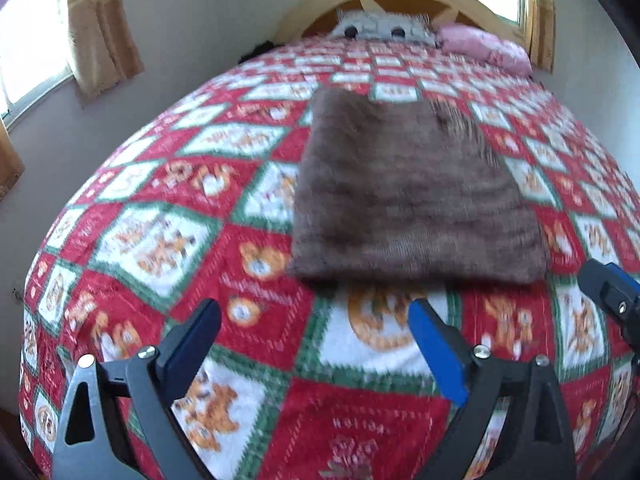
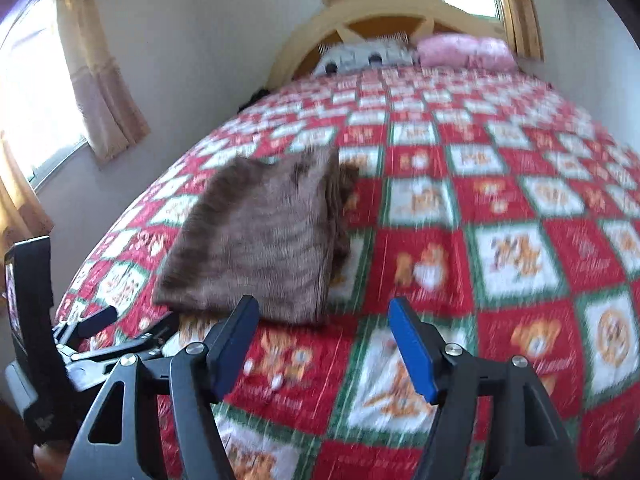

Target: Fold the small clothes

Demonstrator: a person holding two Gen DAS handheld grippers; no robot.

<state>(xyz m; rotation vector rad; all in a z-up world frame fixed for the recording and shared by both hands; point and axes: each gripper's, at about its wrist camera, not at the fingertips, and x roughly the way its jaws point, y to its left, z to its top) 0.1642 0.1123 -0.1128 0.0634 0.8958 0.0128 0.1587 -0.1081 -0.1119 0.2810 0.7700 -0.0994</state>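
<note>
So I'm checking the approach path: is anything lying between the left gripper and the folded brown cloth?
No. In the left wrist view only bare bedspread lies between the open left gripper and the brown cloth.

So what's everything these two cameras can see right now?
folded garment: one, brown, lying flat on the bedspread just beyond both grippers
bedspread: one, red, white and green checks with orange bear pictures, covering the whole bed
pink pillow: one, at the head of the bed, right side
grey-and-white pillow: one, at the head of the bed, beside the pink one
headboard: one, pale wood, arched, against the far wall
curtains: tan, at the window on the left wall and at the window behind the headboard
left gripper: one, black with blue pads, open, holding nothing
right gripper: one, black with blue pads, open, holding nothing
</note>
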